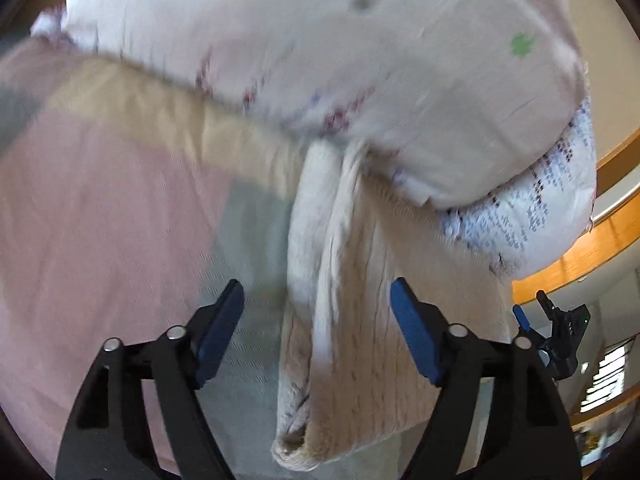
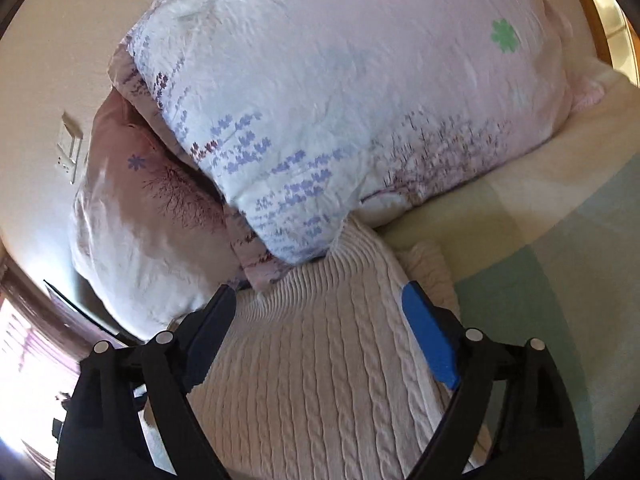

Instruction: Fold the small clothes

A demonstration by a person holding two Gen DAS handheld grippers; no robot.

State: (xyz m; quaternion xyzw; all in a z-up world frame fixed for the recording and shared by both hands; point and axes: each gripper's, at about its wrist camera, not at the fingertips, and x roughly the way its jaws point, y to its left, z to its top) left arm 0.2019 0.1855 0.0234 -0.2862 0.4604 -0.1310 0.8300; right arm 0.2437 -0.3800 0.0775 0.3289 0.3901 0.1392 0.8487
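The sweater (image 2: pixel 320 380) is a cream cable-knit, thick and ribbed, with a soft matt wool-like surface, and its rolled sleeve (image 1: pixel 316 280) looks fuzzy. The pillow (image 2: pixel 340 100) above it is smooth printed cloth, faintly creased, with a slight sheen, while the bedspread (image 1: pixel 100 220) is matt woven cloth in pink, tan and pale green blocks. The fingers (image 2: pixel 430 340) carry flat matt blue pads on black matt plastic arms with small shiny metal pins, and the bed frame (image 1: pixel 580 264) is glossy varnished wood.
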